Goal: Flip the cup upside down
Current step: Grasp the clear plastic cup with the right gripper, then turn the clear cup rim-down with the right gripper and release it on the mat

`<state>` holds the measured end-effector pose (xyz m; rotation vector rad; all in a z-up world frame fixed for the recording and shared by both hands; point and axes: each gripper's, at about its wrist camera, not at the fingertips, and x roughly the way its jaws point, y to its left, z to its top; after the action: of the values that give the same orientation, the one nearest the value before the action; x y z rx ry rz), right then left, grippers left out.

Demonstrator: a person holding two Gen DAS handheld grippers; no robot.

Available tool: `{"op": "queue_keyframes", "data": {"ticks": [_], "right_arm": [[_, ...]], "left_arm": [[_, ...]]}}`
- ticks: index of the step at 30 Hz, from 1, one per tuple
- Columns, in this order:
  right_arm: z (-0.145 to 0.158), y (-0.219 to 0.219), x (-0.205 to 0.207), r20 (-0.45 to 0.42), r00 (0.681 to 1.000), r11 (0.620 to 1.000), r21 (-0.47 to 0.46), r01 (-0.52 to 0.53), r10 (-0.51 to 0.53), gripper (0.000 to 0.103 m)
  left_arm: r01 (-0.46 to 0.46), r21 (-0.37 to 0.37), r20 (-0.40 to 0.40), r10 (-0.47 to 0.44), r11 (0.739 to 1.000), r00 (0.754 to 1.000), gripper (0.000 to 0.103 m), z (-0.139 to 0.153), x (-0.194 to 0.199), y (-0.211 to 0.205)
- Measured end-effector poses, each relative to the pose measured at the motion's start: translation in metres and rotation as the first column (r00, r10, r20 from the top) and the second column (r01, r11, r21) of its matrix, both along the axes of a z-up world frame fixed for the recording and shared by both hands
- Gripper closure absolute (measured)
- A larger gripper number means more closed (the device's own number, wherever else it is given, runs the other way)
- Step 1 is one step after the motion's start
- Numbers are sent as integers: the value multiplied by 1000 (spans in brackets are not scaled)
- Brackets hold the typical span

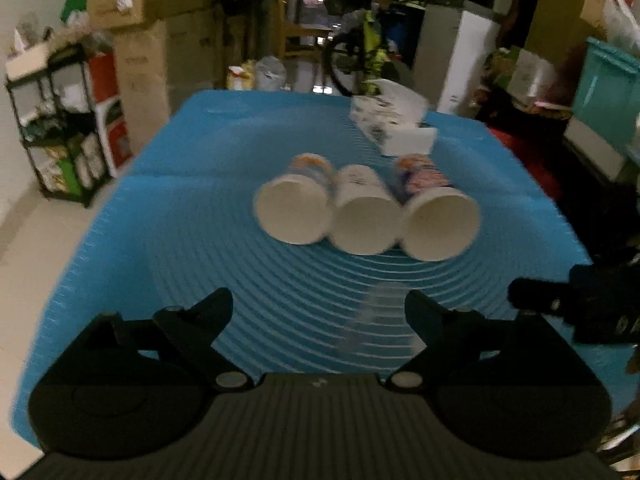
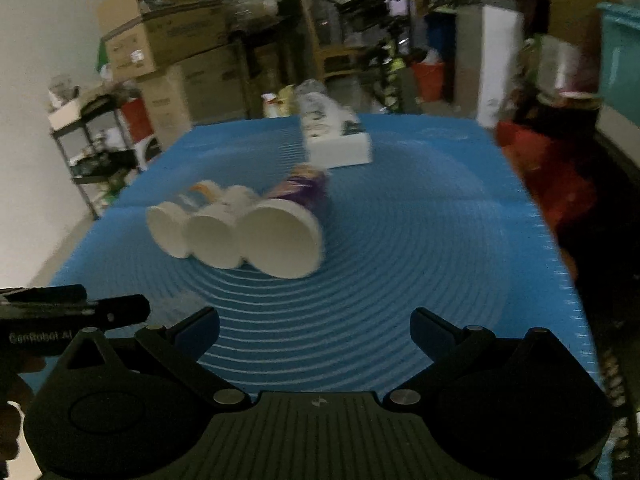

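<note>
Three paper cups lie on their sides in a row on the blue table, mouths toward me. In the left wrist view they are the left cup, the middle cup and the right, purple-printed cup. In the right wrist view they show as the left cup, the middle cup and the right cup. My left gripper is open and empty, short of the cups. My right gripper is open and empty, near the front edge.
A white tissue box lies behind the cups. The blue corrugated table ends at edges on both sides. The other gripper shows at the right edge and left edge. Boxes, shelves and clutter surround the table.
</note>
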<state>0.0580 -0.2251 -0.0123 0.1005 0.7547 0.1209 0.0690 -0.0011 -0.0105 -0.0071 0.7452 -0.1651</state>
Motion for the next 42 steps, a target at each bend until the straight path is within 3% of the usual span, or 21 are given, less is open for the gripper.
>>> {"op": "queue_keyframes", "data": {"ticks": [4, 10, 17, 24, 25, 27, 35, 39, 42], "right_arm": [[-1, 14, 25, -76, 996, 996, 88, -32, 39, 4], [-21, 30, 62, -253, 965, 973, 232, -2, 62, 16], [-46, 42, 84, -363, 931, 945, 316, 84, 39, 23], [-64, 56, 98, -429, 903, 937, 329, 120, 35, 29], [-65, 57, 99, -427, 903, 937, 329, 119, 36, 29], [-64, 60, 99, -420, 906, 937, 332, 106, 46, 40], [-57, 65, 90, -343, 937, 947, 318, 44, 72, 44], [-44, 60, 74, -209, 976, 975, 223, -8, 55, 54], [-40, 57, 63, -85, 996, 993, 117, -25, 35, 54]], "left_arm": [[-58, 27, -14, 58, 998, 998, 11, -9, 9, 20], [-128, 18, -56, 128, 992, 990, 11, -26, 17, 48], [-146, 3, -68, 146, 989, 987, 11, -35, 16, 61], [-136, -7, -64, 135, 991, 989, 11, -36, 15, 59], [-133, -8, -63, 132, 991, 989, 11, -36, 14, 59], [-129, -10, -63, 129, 992, 990, 11, -36, 13, 58], [-124, -18, -58, 123, 992, 991, 11, -35, 11, 55], [-129, -15, -32, 129, 992, 991, 11, -32, 9, 53], [-129, -21, -26, 128, 991, 991, 11, -32, 9, 50]]}}
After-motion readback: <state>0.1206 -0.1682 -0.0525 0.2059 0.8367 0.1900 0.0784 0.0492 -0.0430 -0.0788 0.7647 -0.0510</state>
